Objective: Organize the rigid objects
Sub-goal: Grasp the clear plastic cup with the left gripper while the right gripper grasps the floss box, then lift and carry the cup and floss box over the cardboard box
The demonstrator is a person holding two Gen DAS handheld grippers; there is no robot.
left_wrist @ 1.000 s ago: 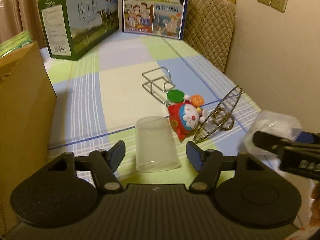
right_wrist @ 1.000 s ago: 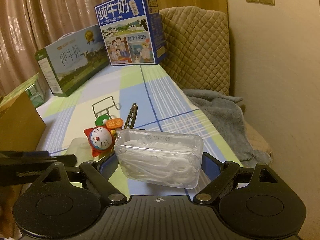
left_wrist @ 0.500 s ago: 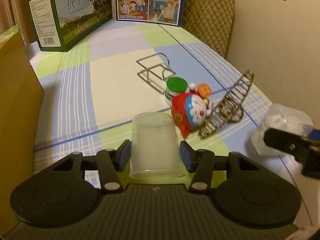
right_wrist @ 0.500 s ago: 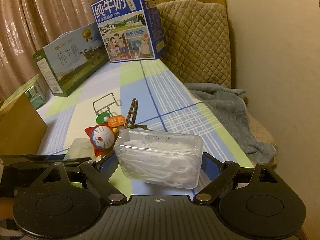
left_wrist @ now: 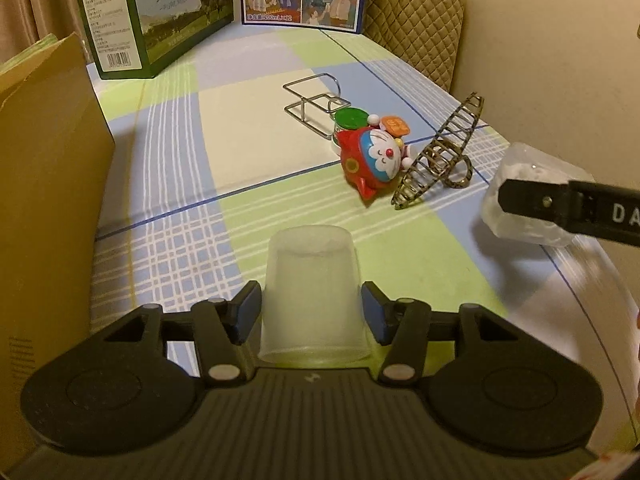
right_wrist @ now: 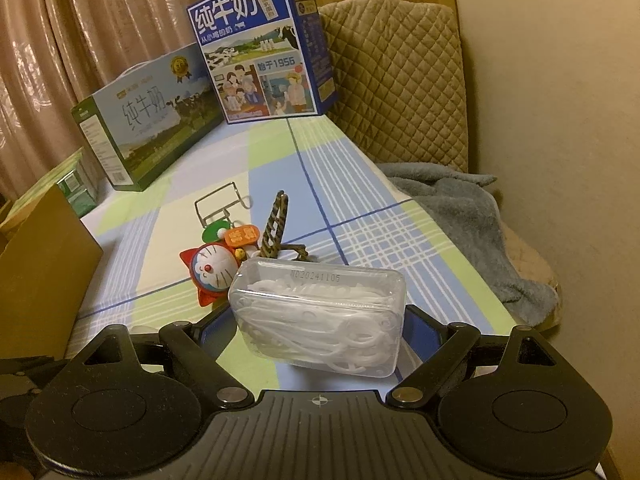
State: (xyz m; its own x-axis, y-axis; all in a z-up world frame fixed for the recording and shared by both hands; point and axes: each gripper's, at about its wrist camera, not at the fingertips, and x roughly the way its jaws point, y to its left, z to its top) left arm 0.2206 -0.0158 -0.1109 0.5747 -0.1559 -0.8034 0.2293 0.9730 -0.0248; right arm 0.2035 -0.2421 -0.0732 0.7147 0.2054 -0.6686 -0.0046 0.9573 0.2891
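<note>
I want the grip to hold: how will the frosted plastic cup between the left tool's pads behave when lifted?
The cup looks thin and translucent, so probably light and easily squashed. Its smooth, tapered walls may slip between the pads. Set on its side it would likely roll.

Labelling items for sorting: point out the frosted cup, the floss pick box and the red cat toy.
frosted cup (left_wrist: 310, 280): left wrist view, side wall.
floss pick box (right_wrist: 320, 320): right wrist view, clear front face.
red cat toy (left_wrist: 372, 158): left wrist view, face.

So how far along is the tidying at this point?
Nothing looks put away yet. In hand: the right gripper holds the clear box of white picks; the left gripper has just been closing on the frosted cup, pads against its sides. Left on the checked cloth: the red toy, green-lidded jar, and two wire racks.
</note>
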